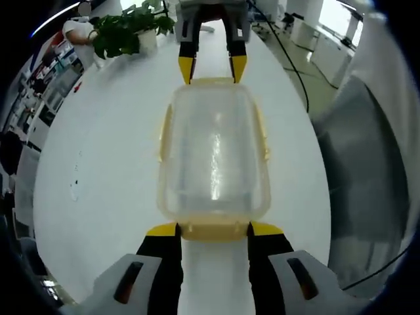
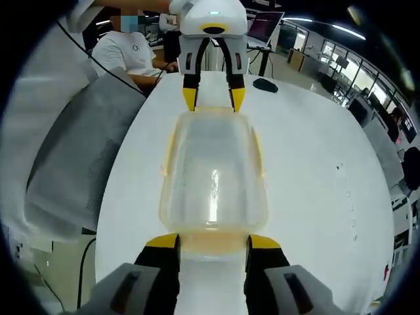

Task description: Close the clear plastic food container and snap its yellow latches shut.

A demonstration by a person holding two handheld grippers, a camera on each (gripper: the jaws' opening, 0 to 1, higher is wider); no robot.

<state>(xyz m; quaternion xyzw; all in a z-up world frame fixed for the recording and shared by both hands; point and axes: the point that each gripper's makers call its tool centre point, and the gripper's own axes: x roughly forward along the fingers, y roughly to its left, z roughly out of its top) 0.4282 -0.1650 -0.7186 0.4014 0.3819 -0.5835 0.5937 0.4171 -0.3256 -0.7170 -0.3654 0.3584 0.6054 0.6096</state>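
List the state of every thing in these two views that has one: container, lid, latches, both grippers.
Clear plastic food container: upright on the white table, lid on.
Yellow end latch: between the left gripper's tips; whether it is snapped, cannot tell.
Opposite yellow end latch: between the right gripper's tips; snapped or not, cannot tell.
Left gripper: open, tips at the container's end.
Right gripper: open, tips at the other end.
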